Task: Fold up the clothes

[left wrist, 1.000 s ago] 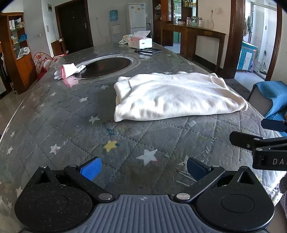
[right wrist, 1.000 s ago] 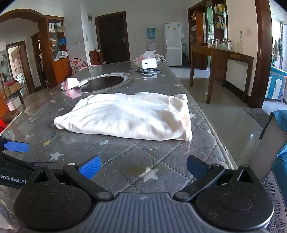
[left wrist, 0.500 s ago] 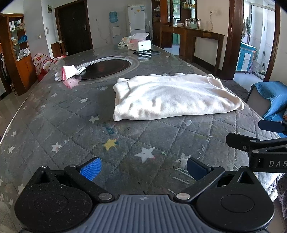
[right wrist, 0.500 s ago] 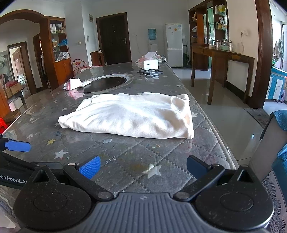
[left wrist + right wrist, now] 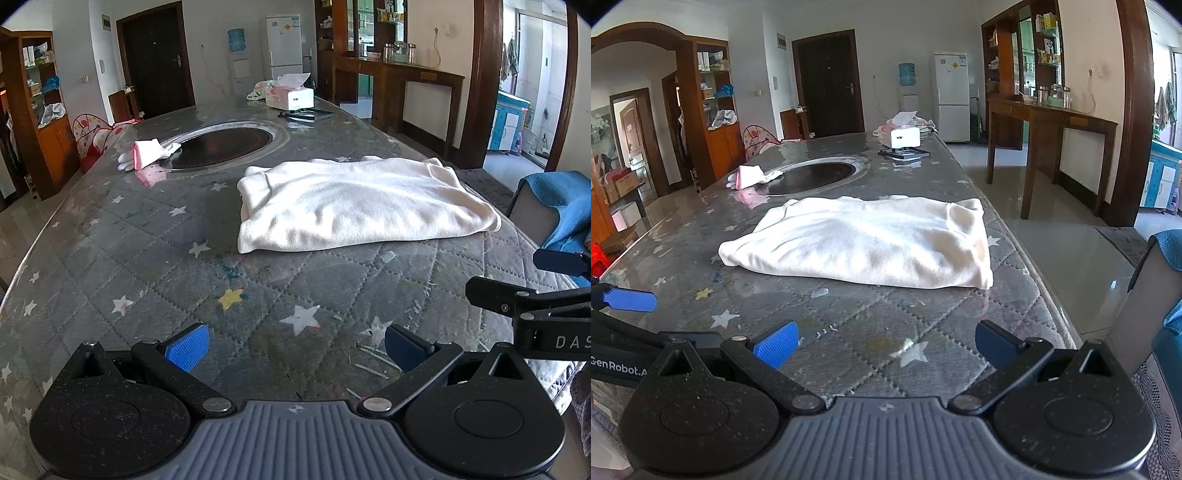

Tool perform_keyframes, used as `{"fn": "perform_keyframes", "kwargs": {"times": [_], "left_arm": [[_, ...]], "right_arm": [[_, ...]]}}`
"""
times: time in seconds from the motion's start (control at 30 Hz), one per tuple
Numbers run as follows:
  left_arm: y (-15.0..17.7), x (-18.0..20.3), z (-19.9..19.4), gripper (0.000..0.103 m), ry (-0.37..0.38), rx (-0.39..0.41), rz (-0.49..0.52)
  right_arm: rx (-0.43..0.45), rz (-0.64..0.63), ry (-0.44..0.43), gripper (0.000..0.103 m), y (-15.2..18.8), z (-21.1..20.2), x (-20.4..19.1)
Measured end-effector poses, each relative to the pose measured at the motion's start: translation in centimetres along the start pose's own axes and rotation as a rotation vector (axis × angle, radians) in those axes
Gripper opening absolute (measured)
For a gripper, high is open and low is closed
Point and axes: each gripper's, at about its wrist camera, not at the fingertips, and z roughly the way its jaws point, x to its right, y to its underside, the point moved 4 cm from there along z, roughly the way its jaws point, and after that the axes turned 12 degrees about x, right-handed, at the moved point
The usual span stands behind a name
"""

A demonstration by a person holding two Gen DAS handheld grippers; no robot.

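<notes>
On counter, mid-right: white garment (image 5: 364, 205) lay half-folded, far of both grippers.
Left gripper (image 5: 295, 347): spread, held nothing.
Right gripper (image 5: 884, 345): spread, held nothing.
Next fold: likely pinch both near corners together, lift evenly.

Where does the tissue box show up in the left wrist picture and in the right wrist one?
Left wrist: the tissue box sits at the table's far end, upper middle, beyond the dark round inset.
Right wrist: the tissue box is again at the far end, upper middle, right of the inset.
Shared landmark: the white fridge stands behind the box in both.
</notes>
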Motion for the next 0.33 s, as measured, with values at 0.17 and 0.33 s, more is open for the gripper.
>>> {"fn": "perform_keyframes", "kwargs": {"times": [0.17,0.33], "left_arm": [[-0.08,-0.11,-0.06,0.103,-0.012,0.014,0.004],[-0.13,-0.34,0.15,0.103,-0.019,0.011,0.005]], "right_arm": [[0.0,-0.003,-0.002,0.103,-0.04,0.06,-0.11],[-0.001,-0.005,-0.006,0.103,-0.06,0.18,-0.23]]}}
